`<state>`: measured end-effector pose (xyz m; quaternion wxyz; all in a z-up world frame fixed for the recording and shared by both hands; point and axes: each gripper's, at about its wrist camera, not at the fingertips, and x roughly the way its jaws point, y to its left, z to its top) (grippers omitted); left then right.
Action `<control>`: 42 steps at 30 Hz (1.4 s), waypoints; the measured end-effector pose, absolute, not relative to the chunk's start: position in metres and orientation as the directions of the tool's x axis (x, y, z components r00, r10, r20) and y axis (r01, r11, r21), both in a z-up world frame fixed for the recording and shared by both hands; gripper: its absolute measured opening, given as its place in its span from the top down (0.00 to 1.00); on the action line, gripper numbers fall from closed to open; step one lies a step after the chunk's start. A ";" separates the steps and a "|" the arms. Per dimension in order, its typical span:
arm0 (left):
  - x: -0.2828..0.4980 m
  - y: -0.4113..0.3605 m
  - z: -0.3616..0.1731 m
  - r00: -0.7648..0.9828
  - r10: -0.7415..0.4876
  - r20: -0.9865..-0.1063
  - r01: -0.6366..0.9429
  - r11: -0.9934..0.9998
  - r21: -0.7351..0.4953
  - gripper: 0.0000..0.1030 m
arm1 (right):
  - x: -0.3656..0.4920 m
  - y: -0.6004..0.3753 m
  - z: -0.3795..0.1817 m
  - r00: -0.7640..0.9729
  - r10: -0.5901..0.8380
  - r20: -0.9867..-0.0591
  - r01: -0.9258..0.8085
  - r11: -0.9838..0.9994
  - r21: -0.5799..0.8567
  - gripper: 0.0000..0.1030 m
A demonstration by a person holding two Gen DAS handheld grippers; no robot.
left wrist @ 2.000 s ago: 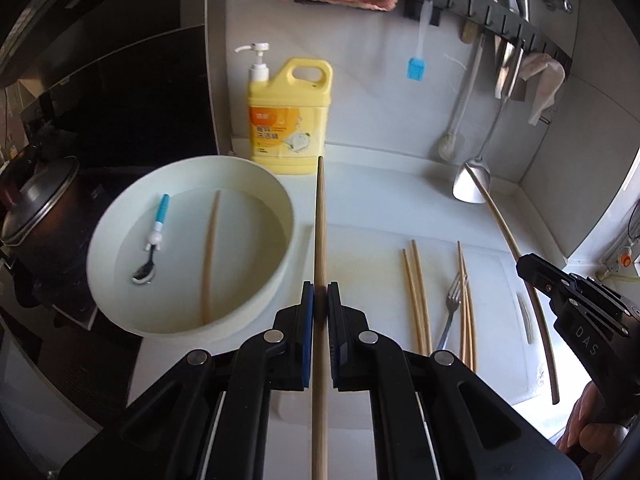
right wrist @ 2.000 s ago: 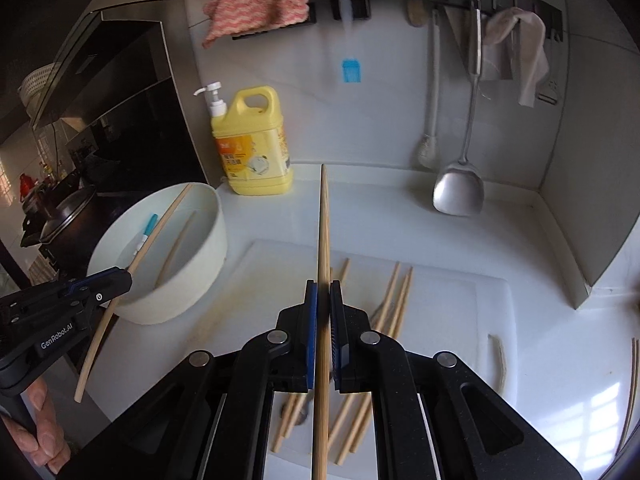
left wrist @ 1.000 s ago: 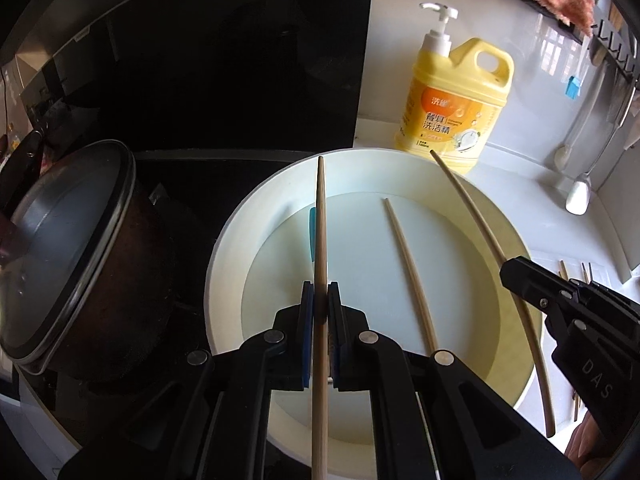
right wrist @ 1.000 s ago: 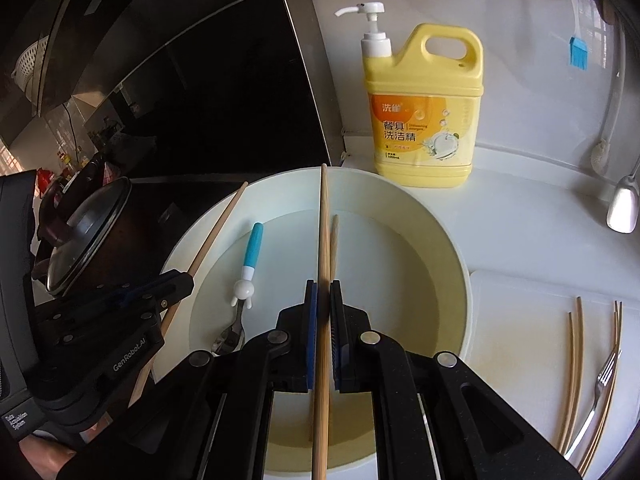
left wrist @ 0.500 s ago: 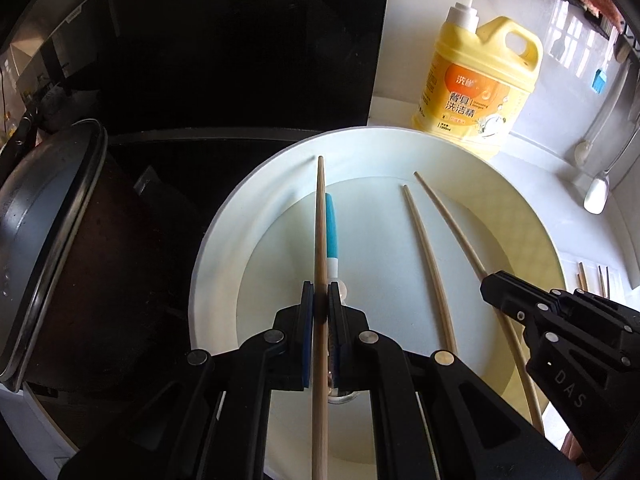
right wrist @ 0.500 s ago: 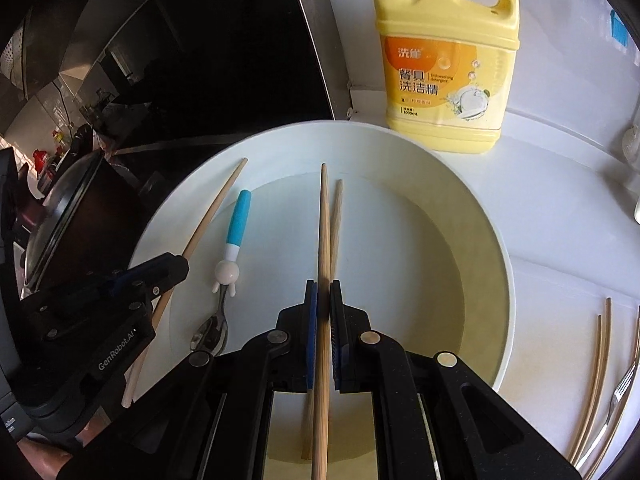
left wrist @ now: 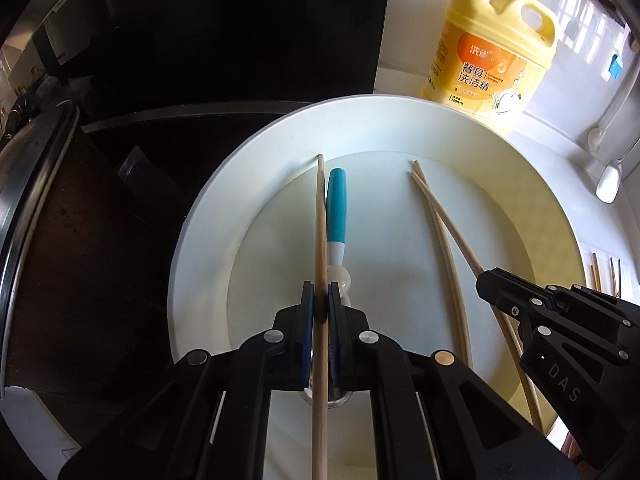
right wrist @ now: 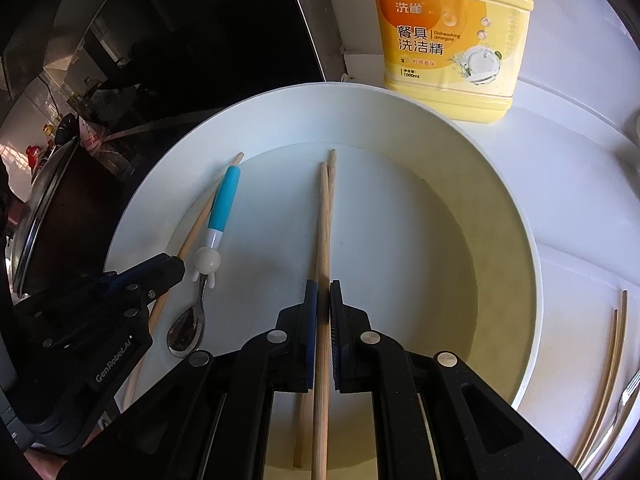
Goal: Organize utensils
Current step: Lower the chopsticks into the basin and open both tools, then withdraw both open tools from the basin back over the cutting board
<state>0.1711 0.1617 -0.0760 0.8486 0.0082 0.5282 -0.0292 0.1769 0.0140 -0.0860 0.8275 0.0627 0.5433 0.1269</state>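
The left gripper (left wrist: 321,296) is closed on a wooden chopstick (left wrist: 320,240), which runs forward between its blue-padded fingers (left wrist: 307,300) and out over the white basin (left wrist: 200,248). The right gripper (right wrist: 323,294) likewise grips a second chopstick (right wrist: 323,240); in the right wrist view a narrow gap shows between this stick and the right-hand pad, and whether the pad bears on it cannot be told. Both grippers are positioned over the basin, the right gripper appearing at the right edge of the left wrist view (left wrist: 486,284) and the left gripper at the left edge of the right wrist view (right wrist: 176,268). On the basin floor, a loose chopstick (right wrist: 331,168) lies just beside the second chopstick, nearly parallel to it. A spoon with a blue handle (right wrist: 224,208) lies in the basin just beside the left gripper's chopstick, its metal bowl toward the near side. Outside the basin to the right, further chopsticks (right wrist: 612,344) and a fork (right wrist: 630,386) lie on a white board. Beyond the basin, a yellow dishwashing detergent bottle (right wrist: 448,40) stands on the white counter. A dark pot with a lid (left wrist: 28,240) sits to the left of the basin.
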 end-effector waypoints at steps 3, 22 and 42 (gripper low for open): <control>0.172 0.162 -0.078 0.433 -0.043 -0.900 0.058 0.998 -0.019 0.92 | 0.179 0.017 -0.091 0.368 0.274 -0.888 -0.148 0.961 0.235 0.94; 0.147 0.186 -0.039 0.517 0.029 -0.856 -0.042 0.999 0.008 0.24 | 0.159 0.003 -0.058 0.463 0.199 -0.864 -0.140 0.979 0.151 0.56; 0.130 0.194 -0.024 0.539 0.036 -0.842 -0.040 0.999 0.017 0.16 | 0.124 -0.006 -0.038 0.505 0.227 -0.833 -0.113 0.974 0.197 0.48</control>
